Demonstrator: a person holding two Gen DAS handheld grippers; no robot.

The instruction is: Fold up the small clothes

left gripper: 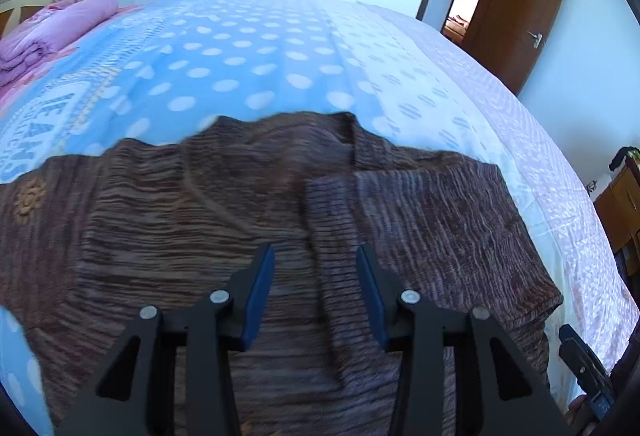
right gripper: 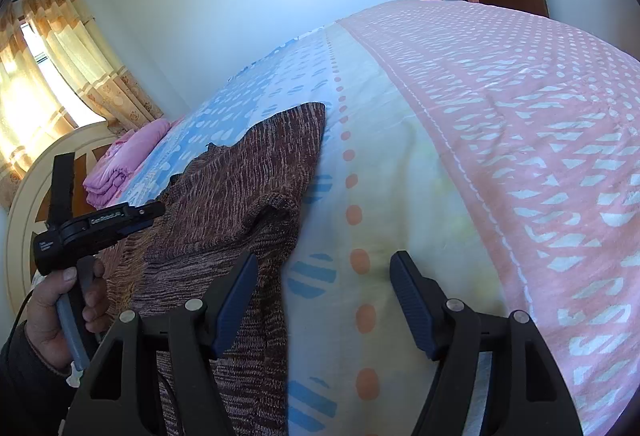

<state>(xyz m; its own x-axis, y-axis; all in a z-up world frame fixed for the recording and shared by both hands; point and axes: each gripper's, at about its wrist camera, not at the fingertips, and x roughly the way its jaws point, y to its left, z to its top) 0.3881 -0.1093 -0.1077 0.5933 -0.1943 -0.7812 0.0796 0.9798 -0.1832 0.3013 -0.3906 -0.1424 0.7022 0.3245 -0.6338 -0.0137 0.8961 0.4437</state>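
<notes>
Bedroom with a wide bed point(left gripper: 280, 47) in dotted sheets; on it lies the brown knit garment point(left gripper: 224, 220), one side flap already folded over, more folds left. Left claw point(left gripper: 316, 292) hovers above it, apart, gripping nothing. Right claw point(right gripper: 324, 300) apart, empty, at the garment's edge.

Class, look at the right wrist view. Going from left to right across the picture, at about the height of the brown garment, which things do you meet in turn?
Curtain → cream headboard → folded pink blanket → brown knitted garment → cream strip of the bedspread with orange dots → pink patterned strip of the bedspread.
</notes>
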